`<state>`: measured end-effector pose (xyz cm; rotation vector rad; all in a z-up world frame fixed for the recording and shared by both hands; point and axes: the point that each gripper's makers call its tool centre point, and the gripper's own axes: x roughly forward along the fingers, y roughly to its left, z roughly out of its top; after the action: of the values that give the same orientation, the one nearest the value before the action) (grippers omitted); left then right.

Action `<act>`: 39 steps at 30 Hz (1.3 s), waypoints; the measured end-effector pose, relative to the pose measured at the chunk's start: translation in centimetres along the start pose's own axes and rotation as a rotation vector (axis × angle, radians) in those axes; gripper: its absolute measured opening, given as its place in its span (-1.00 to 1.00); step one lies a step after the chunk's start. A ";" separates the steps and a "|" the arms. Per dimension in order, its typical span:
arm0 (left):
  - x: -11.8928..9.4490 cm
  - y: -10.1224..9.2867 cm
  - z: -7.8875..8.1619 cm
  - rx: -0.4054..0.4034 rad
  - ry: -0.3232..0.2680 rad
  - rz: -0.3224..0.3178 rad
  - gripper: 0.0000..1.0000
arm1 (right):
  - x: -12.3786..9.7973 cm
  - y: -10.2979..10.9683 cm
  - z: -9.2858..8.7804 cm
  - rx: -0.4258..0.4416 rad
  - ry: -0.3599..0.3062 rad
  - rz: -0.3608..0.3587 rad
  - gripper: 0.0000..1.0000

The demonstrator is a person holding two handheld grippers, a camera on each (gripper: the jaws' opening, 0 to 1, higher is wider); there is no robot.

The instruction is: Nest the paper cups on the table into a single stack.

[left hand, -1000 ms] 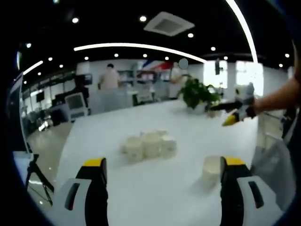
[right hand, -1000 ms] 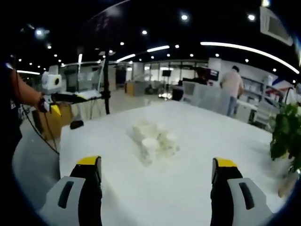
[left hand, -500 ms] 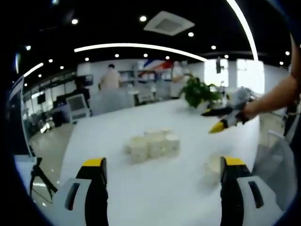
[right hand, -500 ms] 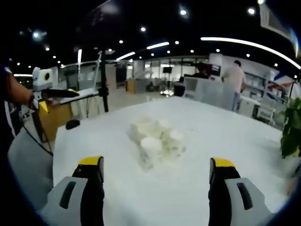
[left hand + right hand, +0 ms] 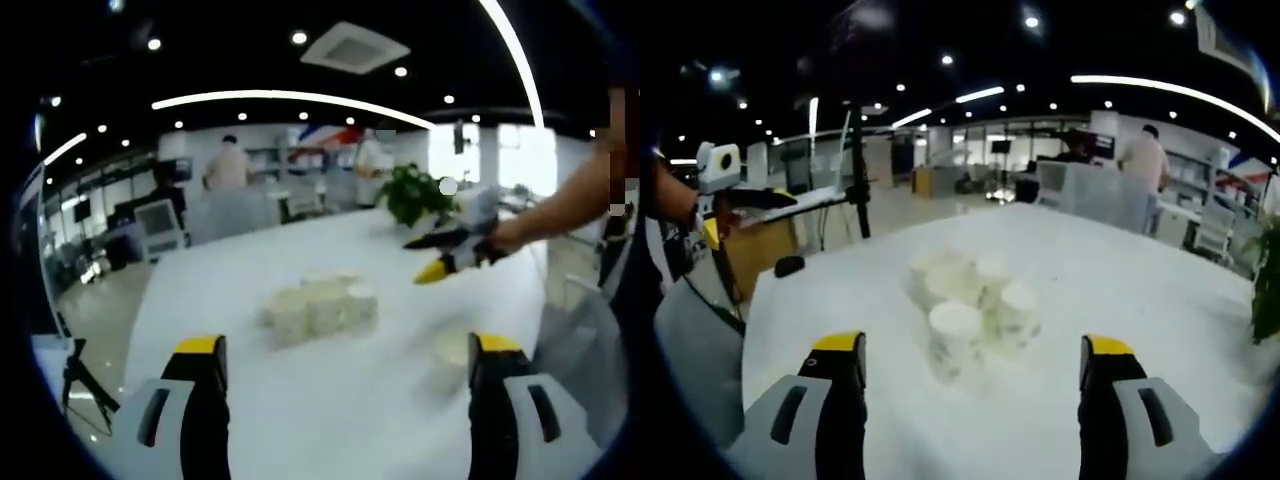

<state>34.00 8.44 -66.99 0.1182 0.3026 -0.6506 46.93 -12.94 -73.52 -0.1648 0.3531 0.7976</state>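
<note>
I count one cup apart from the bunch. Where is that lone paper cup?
In the left gripper view the lone paper cup stands on the white table, beside the left gripper's right-hand finger, apart from the cup cluster.

A white table (image 5: 1160,300) carries a tight cluster of paper cups (image 5: 965,300), a lone cup (image 5: 448,360) and a potted plant (image 5: 415,195).

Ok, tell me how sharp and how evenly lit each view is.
Left gripper view: soft, the cluster of paper cups and right gripper smeared, the windows blown out. Right gripper view: cups slightly blurred, the white table washes out their edges; fisheye bends ceiling lights.
</note>
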 end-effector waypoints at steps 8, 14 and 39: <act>-0.4 -0.6 -0.3 -0.007 0.006 0.002 0.99 | 2.4 0.8 0.2 0.000 0.000 0.046 0.67; -0.6 -0.5 -0.6 -0.012 0.010 0.019 0.98 | 4.4 1.3 -0.6 -0.001 0.017 0.072 0.61; -1.4 0.2 -1.7 -0.032 0.046 0.060 0.92 | 8.9 2.0 -3.8 0.034 0.083 0.090 0.13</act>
<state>32.64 9.81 -68.16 0.1114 0.3521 -0.5840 50.27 -6.64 -80.42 -0.1516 0.4544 0.8749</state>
